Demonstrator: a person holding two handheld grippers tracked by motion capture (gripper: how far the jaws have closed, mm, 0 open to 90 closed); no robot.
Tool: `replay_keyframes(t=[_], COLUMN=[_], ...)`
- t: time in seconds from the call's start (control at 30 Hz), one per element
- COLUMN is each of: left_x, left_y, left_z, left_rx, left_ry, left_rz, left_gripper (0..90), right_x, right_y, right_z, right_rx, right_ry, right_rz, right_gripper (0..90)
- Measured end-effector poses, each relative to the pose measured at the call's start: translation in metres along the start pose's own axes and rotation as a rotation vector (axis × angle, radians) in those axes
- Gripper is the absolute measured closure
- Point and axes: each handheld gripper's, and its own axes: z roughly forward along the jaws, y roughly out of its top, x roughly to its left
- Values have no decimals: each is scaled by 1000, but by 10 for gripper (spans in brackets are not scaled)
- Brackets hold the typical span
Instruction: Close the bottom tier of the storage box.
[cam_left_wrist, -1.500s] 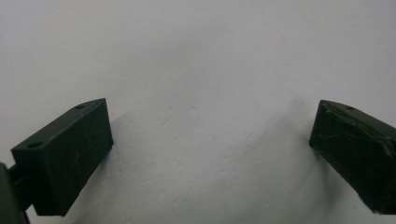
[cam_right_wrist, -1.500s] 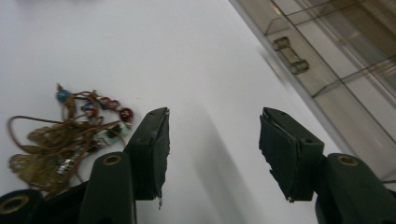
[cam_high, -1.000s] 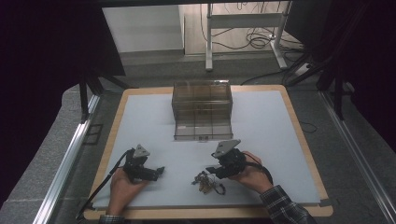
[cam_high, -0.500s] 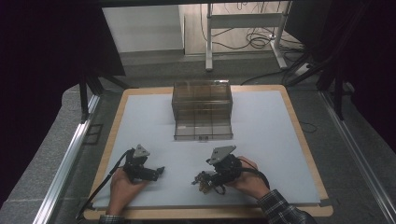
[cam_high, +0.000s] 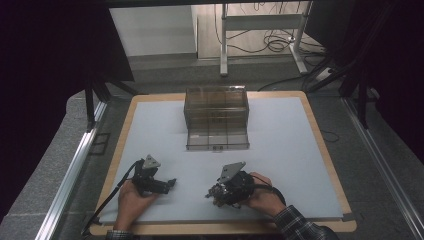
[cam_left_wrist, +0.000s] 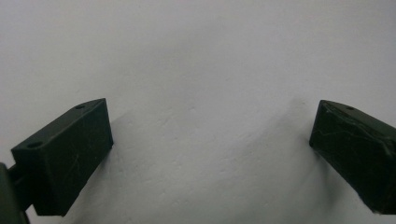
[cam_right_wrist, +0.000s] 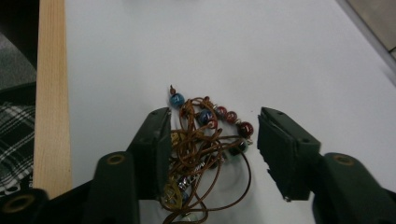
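A tangle of brown cord strung with blue, red and dark beads (cam_right_wrist: 201, 149) lies on the white table top near its front edge. My right gripper (cam_right_wrist: 215, 119) is open and lowered over it, one jaw on each side; the left jaw touches the cord, the right jaw stands a little off the beads. In the high view the right gripper (cam_high: 214, 192) sits at the front centre, tips pointing left, and covers most of the tangle. My left gripper (cam_high: 170, 183) rests at the front left, and its own view shows it (cam_left_wrist: 210, 116) open wide over bare white surface.
A clear smoky plastic box (cam_high: 216, 114) with inner compartments stands at the back centre, its front flap (cam_high: 218, 140) folded down onto the table. The white mat (cam_high: 280, 150) has a wooden border (cam_right_wrist: 50, 93) close to the right gripper. A checked sleeve (cam_high: 295, 225) comes in at the bottom.
My right gripper has moved left and toward the front edge, coming down over the beaded cord. The left gripper has stayed in place.
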Motion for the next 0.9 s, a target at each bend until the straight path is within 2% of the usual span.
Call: replay_keyframes(t=[0.17, 0.33, 0.43, 0.57, 0.9], left_x=[0, 0, 0, 0, 0], left_y=[0, 0, 0, 0, 0], left_z=[0, 0, 0, 0, 0], left_rx=[0, 0, 0, 0, 0], left_ry=[0, 0, 0, 0, 0], left_rz=[0, 0, 0, 0, 0], left_gripper=[0, 0, 0, 0, 0], right_x=[2, 3, 3, 3, -3], right_y=[-2, -2, -2, -2, 0], right_z=[4, 3, 3, 4, -1], right_rx=[37, 38, 49, 58, 32], right_ry=[-12, -24, -37, -29, 1], right_rz=[-29, -50, -57, -47, 13], right_gripper=[552, 665, 748, 840, 865])
